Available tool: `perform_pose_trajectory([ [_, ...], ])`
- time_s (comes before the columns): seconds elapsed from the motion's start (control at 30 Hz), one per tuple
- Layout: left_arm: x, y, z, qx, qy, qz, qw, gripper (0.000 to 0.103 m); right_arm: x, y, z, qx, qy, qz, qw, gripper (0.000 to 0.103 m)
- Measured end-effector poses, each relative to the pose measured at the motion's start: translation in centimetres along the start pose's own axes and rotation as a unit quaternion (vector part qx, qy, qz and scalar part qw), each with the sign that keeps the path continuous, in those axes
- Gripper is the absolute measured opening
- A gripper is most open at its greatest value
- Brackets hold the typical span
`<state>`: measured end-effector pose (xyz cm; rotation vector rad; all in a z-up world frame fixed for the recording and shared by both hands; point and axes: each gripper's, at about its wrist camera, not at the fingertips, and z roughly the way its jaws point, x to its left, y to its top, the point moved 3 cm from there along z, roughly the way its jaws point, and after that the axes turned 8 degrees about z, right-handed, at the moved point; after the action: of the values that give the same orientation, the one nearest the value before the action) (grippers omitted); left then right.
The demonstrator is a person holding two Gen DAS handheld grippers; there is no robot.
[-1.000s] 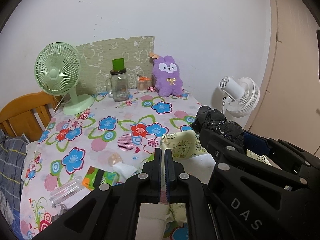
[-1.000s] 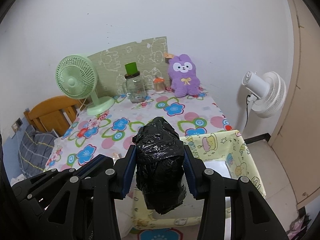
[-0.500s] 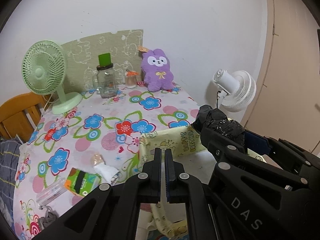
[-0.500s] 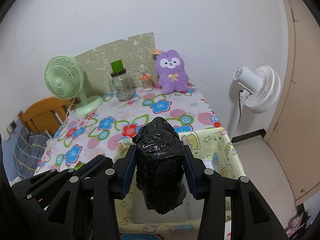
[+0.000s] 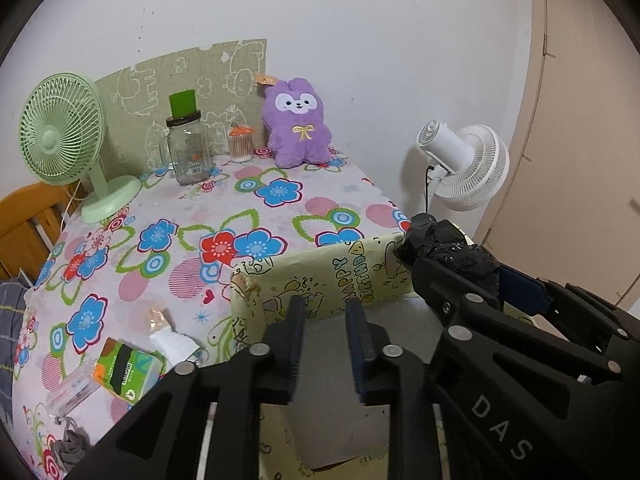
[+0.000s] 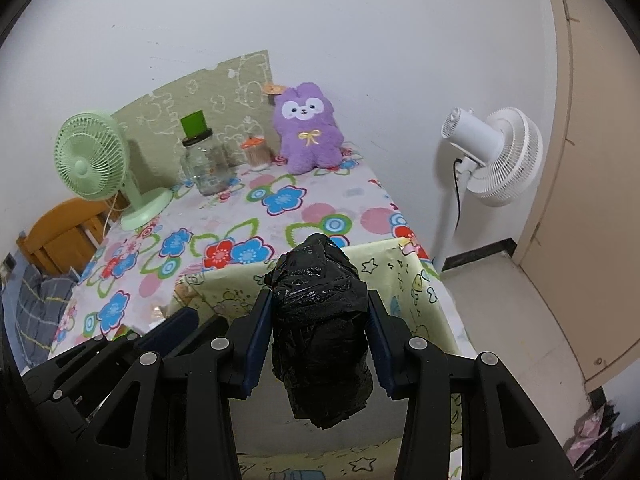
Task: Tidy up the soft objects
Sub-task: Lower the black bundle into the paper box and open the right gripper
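Black bundle (image 6: 322, 332) clamped between right tool (image 6: 320, 336) pads, above box (image 6: 404, 280)

Left gripper (image 5: 323, 332): angled downward, jaws have just been opening, now parted with nothing between the pads. Right gripper (image 6: 320, 334): angled downward, just to the right of the left one, both pads pressed against the flanks of a black wrapped bundle (image 6: 322, 336) protruding past its fingertips.
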<state>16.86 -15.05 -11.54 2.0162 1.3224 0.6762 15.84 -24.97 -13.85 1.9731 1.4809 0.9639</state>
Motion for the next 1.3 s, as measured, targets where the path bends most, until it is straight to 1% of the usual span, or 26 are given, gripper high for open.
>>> perform_pose_trajectory([
  [0.1, -0.2, 0.0, 0.4, 0.003, 0.004, 0.005, 1.0, 0.035, -0.2, 0.0, 0.3, 0.003, -0.005, 0.0, 1.0, 0.054],
  [0.17, -0.3, -0.1, 0.7, 0.009, -0.006, 0.004, 0.9999, 0.04, -0.3, -0.1, 0.6, 0.007, -0.004, 0.001, 1.0, 0.07],
  [0.23, -0.4, -0.1, 0.8, 0.01, -0.009, 0.004, 0.9999, 0.043, -0.6, -0.2, 0.6, 0.007, -0.004, 0.007, 1.0, 0.076],
  [0.27, -0.5, -0.1, 0.8, 0.01, -0.007, 0.005, 0.9999, 0.048, -0.6, -0.2, 0.5, 0.006, -0.006, 0.008, 1.0, 0.079],
  [0.3, -0.6, -0.1, 0.8, 0.009, -0.006, 0.006, 0.9999, 0.056, -0.7, -0.3, 0.5, 0.004, -0.008, 0.009, 1.0, 0.081],
  [0.37, -0.6, -0.1, 0.6, 0.007, -0.003, 0.007, 0.9999, 0.065, -0.8, -0.4, 0.2, 0.0, -0.007, 0.011, 1.0, 0.086],
  [0.4, -0.6, -0.1, 0.6, 0.006, -0.002, 0.007, 1.0, 0.068, -0.8, -0.4, 0.1, -0.001, -0.007, 0.011, 1.0, 0.087],
  [0.47, -0.6, -0.2, 0.2, 0.002, 0.001, 0.007, 1.0, 0.073, -0.7, -0.4, -0.2, -0.007, -0.009, 0.01, 1.0, 0.093],
  [0.5, -0.6, -0.2, 0.1, 0.001, 0.002, 0.008, 1.0, 0.076, -0.7, -0.4, -0.4, -0.01, -0.01, 0.011, 1.0, 0.093],
  [0.6, -0.5, -0.2, -0.4, 0.0, 0.003, 0.009, 1.0, 0.081, -0.6, -0.5, -0.9, -0.015, -0.011, 0.01, 1.0, 0.094],
  [0.7, -0.4, -0.4, -1.0, -0.002, -0.001, 0.012, 0.9999, 0.081, -0.4, -0.7, -1.4, -0.016, -0.007, 0.009, 1.0, 0.094],
  [0.93, 0.0, -0.8, -2.8, -0.013, 0.02, 0.011, 0.9996, 0.081, 0.6, -1.1, -2.8, -0.022, 0.004, 0.003, 1.0, 0.096],
  [1.3, 1.1, -1.6, -5.7, -0.034, 0.031, 0.005, 0.9989, 0.081, 2.4, -1.9, -5.4, -0.042, 0.017, -0.008, 0.999, 0.096],
])
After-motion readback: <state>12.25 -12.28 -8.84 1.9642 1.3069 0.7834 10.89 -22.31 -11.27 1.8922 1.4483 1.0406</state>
